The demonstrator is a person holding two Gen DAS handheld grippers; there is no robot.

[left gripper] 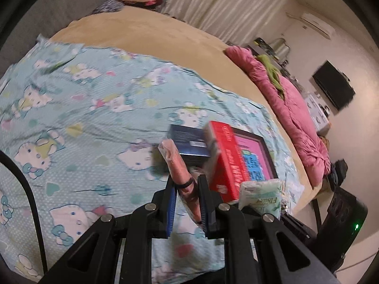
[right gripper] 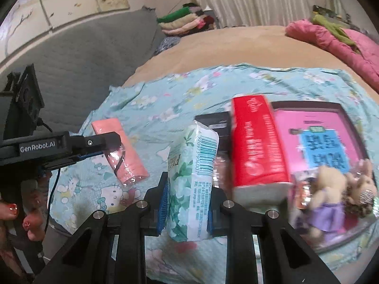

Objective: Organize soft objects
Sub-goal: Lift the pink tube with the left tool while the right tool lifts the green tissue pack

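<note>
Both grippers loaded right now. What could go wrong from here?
1. The left gripper pinches the pink packet near one end, so the long free end may sag or slip out.
2. The right gripper squeezes the soft tissue pack; its slick wrap may slide.
3. The red tissue box stands close beside that pack and could get knocked when the pack is set down.

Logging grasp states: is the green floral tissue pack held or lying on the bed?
Held: the right tool is shut on the green floral tissue pack, pads pressing both sides, lifted above the sheet.
</note>
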